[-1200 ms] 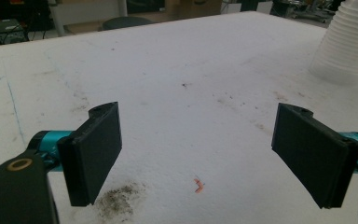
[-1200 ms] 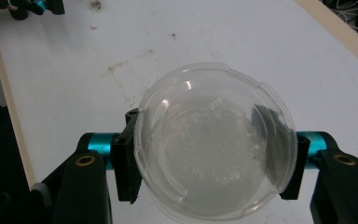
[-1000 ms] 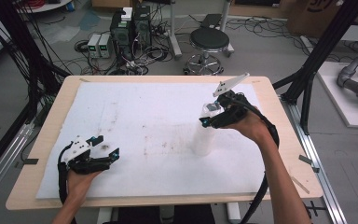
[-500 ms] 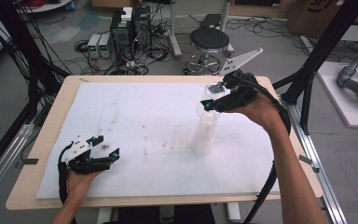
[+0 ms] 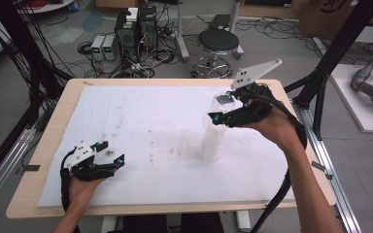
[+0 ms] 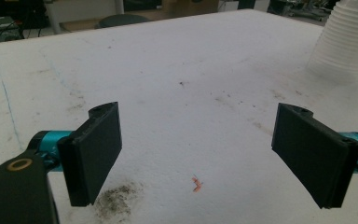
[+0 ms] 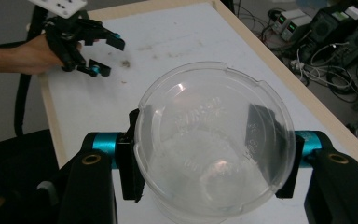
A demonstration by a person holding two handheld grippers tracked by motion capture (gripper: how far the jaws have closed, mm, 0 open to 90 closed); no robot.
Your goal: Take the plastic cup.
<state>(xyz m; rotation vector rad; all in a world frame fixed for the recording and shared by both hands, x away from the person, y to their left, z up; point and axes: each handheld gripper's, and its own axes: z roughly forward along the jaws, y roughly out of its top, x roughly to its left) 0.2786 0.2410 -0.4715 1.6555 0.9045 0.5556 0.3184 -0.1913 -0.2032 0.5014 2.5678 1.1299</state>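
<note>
The right tongs (image 7: 212, 154) clamp a clear plastic cup (image 7: 214, 140) by its sides, and since a second ago they have lifted it off the top of the stack of cups (image 5: 212, 138), carrying it up and toward the far right edge of the desk (image 5: 43, 160). One cup looks separated, so setting it down seems next. The left tongs (image 6: 200, 149) rest wide and empty, unmoved, at the near left on the white mat (image 5: 141, 126)
</note>
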